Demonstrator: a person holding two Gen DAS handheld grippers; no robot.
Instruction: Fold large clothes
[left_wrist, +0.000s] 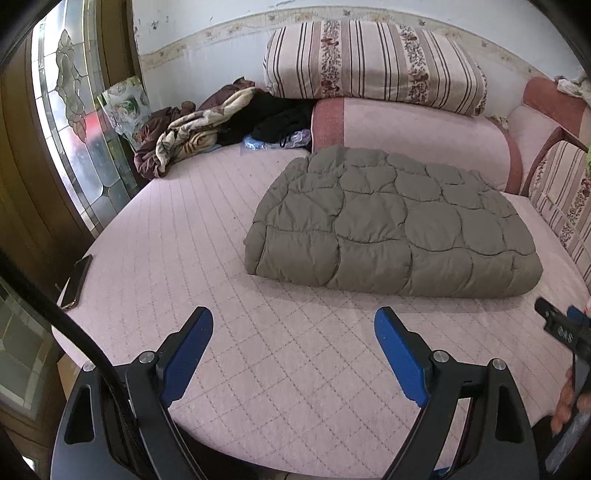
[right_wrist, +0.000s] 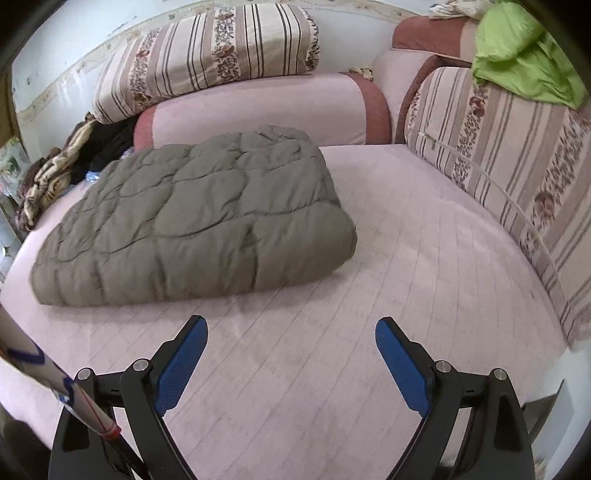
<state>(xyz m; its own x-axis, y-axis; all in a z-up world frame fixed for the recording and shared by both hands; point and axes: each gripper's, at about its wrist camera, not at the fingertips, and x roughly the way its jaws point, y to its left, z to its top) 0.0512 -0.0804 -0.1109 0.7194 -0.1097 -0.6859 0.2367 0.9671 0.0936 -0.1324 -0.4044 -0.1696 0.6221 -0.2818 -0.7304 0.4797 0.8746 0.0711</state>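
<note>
Your left gripper (left_wrist: 293, 325) hangs over bare pink quilted bed cover (left_wrist: 184, 236), blue-padded jaws spread wide, nothing between them. Your right gripper (right_wrist: 291, 334) stands the same: wide apart, empty, above the cover (right_wrist: 424, 258).

The olive-grey quilted padded garment (left_wrist: 391, 225) lies folded into a thick rectangular bundle mid-bed, ahead of both grippers and apart from them (right_wrist: 192, 218).

Behind the garment: a long pink bolster with rust-red ends (left_wrist: 413, 136), touching or just beside its far edge, and a striped floral cushion (left_wrist: 373, 62) stacked on top. A crumpled brown-and-cream blanket (left_wrist: 184, 136) sits in the far left corner. A dark phone (left_wrist: 77, 282) rests at the bed's left edge. A lime-green cloth (right_wrist: 524, 55) drapes the right-hand striped backrest (right_wrist: 517, 166).
</note>
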